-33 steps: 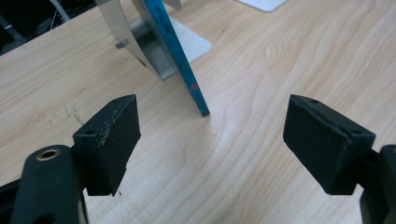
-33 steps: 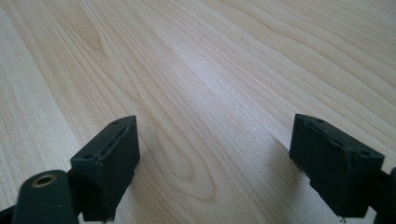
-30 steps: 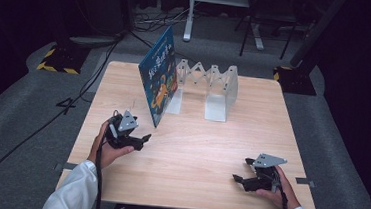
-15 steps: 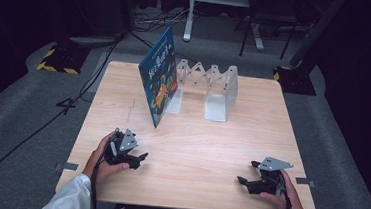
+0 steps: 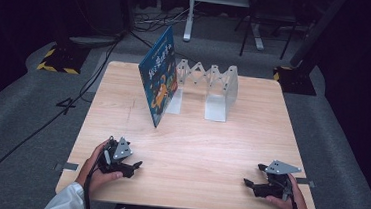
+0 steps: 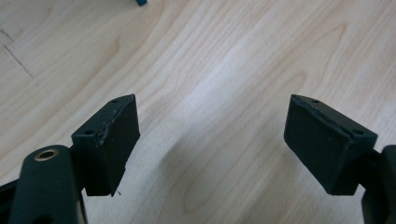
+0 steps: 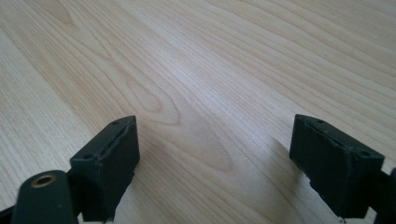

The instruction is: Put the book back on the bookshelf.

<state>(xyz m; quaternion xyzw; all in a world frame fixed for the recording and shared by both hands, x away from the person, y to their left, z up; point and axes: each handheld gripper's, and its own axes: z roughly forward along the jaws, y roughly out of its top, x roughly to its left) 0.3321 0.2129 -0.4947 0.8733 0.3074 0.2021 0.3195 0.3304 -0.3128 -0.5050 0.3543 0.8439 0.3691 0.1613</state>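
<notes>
While the blue book [image 5: 158, 82] stood propped against the metal book rack [image 5: 210, 89] at the table's [image 5: 195, 150] far side, apparently placed, both grippers rested near the front edge. Left gripper [image 6: 212, 140] view and right gripper [image 7: 215, 158] view each showed jaws wide, holding nothing, over bare wood.

A pale wood table [image 5: 190, 150] stands on grey carpet [image 5: 15, 136] in a dark room — the light falls mainly on the tabletop, and the surroundings fade to black. Black cables [image 5: 36, 125] run over the carpet off the table's far-left corner. A yellow-and-black striped base [image 5: 56, 59] sits beyond that corner; a dark base [image 5: 296, 78] sits beyond the far-right corner. Behind the table — white desk legs [image 5: 189, 14] and a dark chair base [image 5: 259, 27].
</notes>
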